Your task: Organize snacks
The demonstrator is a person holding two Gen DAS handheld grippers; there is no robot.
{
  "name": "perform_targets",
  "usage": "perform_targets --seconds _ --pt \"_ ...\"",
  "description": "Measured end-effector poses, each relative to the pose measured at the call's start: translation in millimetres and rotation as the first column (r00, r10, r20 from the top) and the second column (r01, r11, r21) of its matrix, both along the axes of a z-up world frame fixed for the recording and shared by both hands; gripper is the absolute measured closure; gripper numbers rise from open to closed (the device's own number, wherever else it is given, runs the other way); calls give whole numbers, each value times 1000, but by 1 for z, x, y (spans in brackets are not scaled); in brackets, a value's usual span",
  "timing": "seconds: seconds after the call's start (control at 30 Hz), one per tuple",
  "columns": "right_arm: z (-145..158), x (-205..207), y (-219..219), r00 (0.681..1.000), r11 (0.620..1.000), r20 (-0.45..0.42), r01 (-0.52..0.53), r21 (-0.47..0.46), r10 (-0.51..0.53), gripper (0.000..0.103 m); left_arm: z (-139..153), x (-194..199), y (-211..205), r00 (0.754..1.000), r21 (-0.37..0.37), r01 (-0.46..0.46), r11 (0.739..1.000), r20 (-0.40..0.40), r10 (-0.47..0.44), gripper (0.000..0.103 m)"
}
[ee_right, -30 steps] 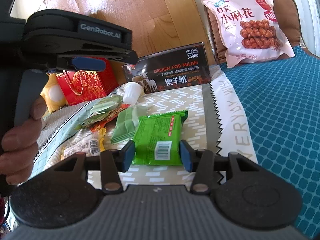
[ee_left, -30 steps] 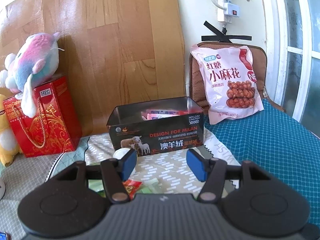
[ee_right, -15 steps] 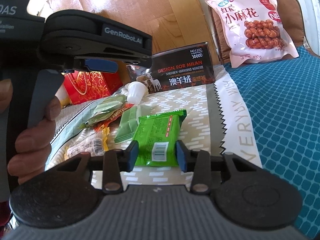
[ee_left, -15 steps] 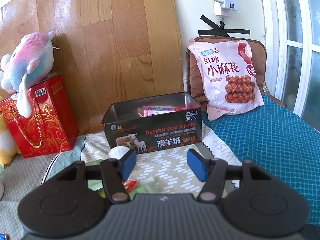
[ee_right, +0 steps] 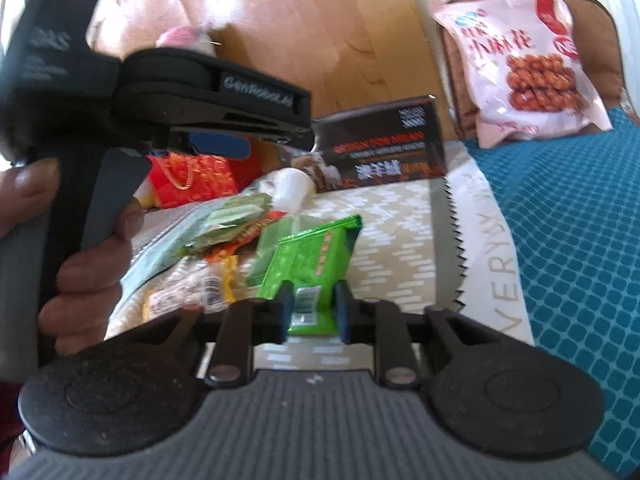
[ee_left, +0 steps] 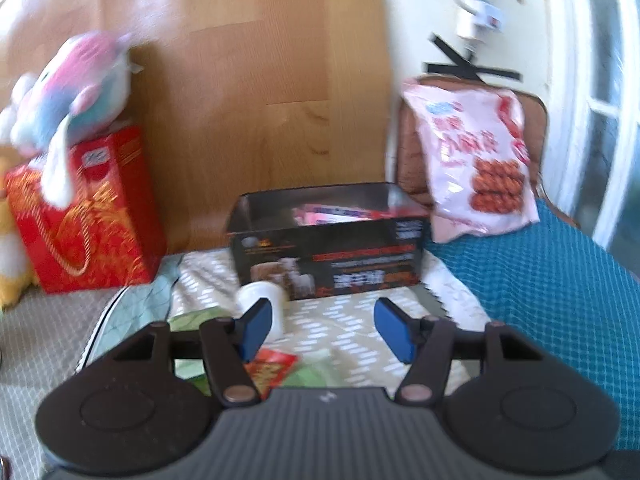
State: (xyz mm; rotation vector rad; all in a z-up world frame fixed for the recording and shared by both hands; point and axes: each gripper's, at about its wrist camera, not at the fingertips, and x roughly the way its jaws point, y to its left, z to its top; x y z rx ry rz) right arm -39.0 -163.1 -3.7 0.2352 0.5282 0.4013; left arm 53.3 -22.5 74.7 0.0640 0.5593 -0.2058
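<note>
My right gripper [ee_right: 314,312] is closing its jaws on the near end of a green snack packet [ee_right: 312,256]; the pads pinch it and the wrapper buckles upward. Left of the packet, a pile of small snacks [ee_right: 224,224] and a white cup-shaped snack [ee_right: 292,188] lie on the patterned cloth. An open black tin box [ee_left: 328,264] stands behind, with pink packets inside. My left gripper [ee_left: 325,328] hovers open and empty in front of the box, over a red wrapper [ee_left: 272,368]. A hand [ee_right: 88,264] holding that left tool fills the left of the right wrist view.
A large pink bag of twisted snacks [ee_left: 476,160] leans on a brown cushion at the back right. A red gift box [ee_left: 88,216] with a plush toy [ee_left: 72,92] on top stands at the left. A teal blanket [ee_left: 540,288] covers the right side, and wood panelling rises behind.
The right jaws have narrowed from beside the green packet to pinching it, and the packet has buckled. In the right wrist view the left gripper has moved rightward toward the black box.
</note>
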Motion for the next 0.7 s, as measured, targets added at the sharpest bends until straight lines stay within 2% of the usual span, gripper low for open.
perform_targets --seconds 0.13,0.23,0.37,0.4,0.47,0.57,0.7 --pt "2 -3 3 996 996 20 -87 7 87 81 -3 4 35 999 -86 -19 996 -45 15 46" --pt "4 -8 3 988 989 46 -146 18 145 78 -6 -1 51 998 -133 6 991 -62 -15 46" --pt "4 -5 0 992 992 36 -120 38 119 76 -11 -11 63 994 -194 39 980 -88 -57 46" --pt "4 -4 -2 994 993 34 -107 49 106 73 -14 -14 66 993 -207 42 977 -98 -64 46" --pt "5 -4 -6 996 994 33 -85 74 83 59 -19 -19 76 991 -235 34 971 -119 -64 46" --pt "4 -3 -7 997 994 27 -75 82 73 58 -26 -27 99 988 -292 2 956 -147 -47 46" --pt "4 -3 -1 995 994 24 -95 46 94 58 -30 -40 128 984 -382 -13 924 -170 -56 49"
